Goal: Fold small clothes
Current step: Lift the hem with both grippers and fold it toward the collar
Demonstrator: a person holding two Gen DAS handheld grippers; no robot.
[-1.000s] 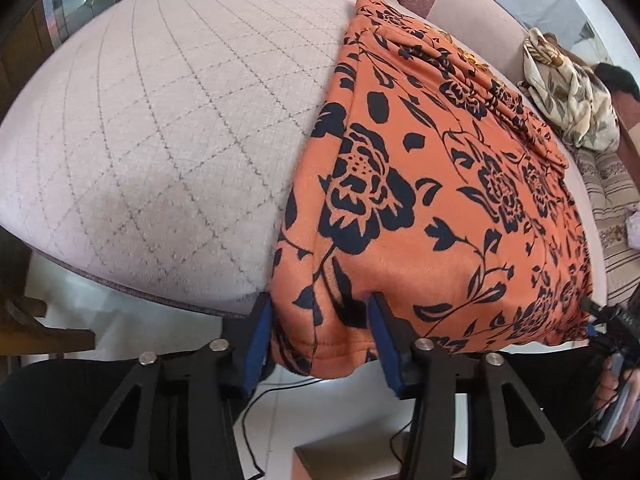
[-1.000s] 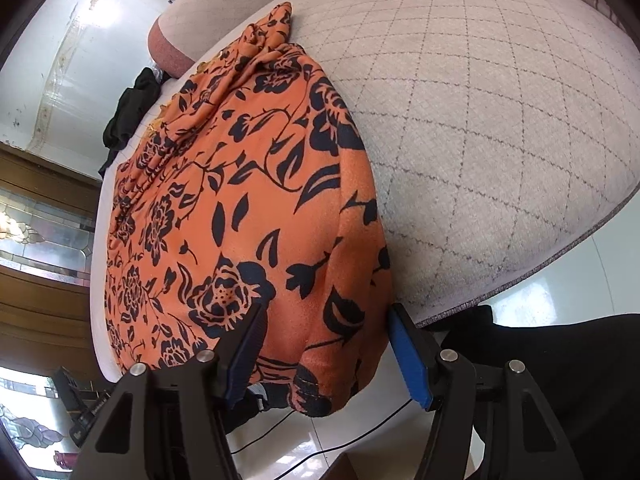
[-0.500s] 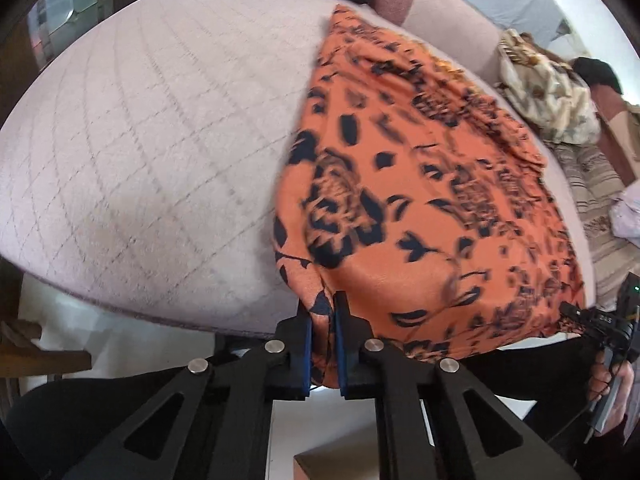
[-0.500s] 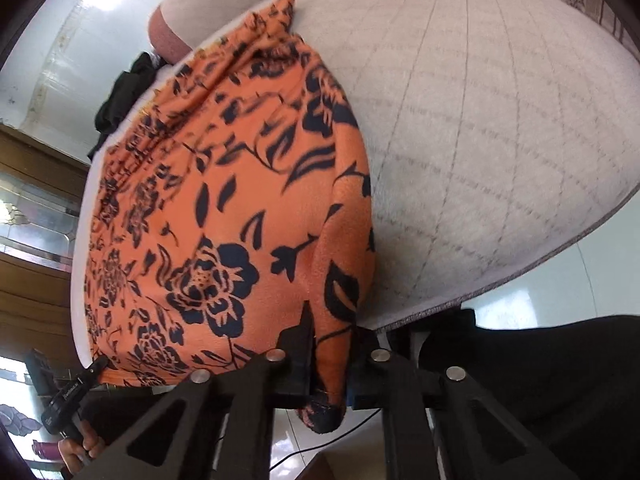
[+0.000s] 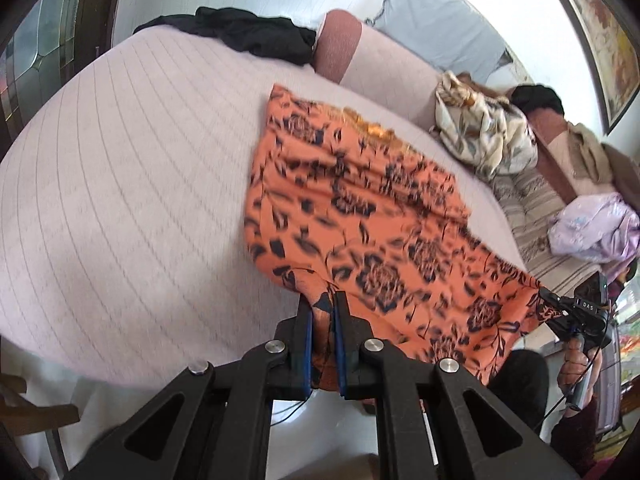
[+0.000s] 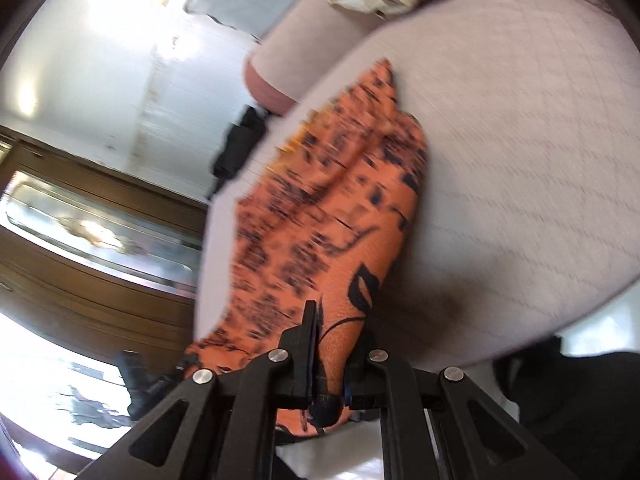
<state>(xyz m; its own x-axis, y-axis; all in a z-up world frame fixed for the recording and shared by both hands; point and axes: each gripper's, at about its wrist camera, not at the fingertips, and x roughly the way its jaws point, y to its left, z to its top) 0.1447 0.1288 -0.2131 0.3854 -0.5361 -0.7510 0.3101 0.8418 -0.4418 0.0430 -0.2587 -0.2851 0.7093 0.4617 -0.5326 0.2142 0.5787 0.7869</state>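
Across the pale quilted diamond-stitched cushion [image 5: 132, 200] spreads the orange black-flowered garment [image 5: 360, 216], each near corner pinched: left gripper [image 5: 323, 312] clamped at 6 o'clock, right gripper [image 6: 320, 320] likewise. Black cloth [image 5: 248, 36] lies at 12; cream patterned cloth [image 5: 484, 140] at 2.
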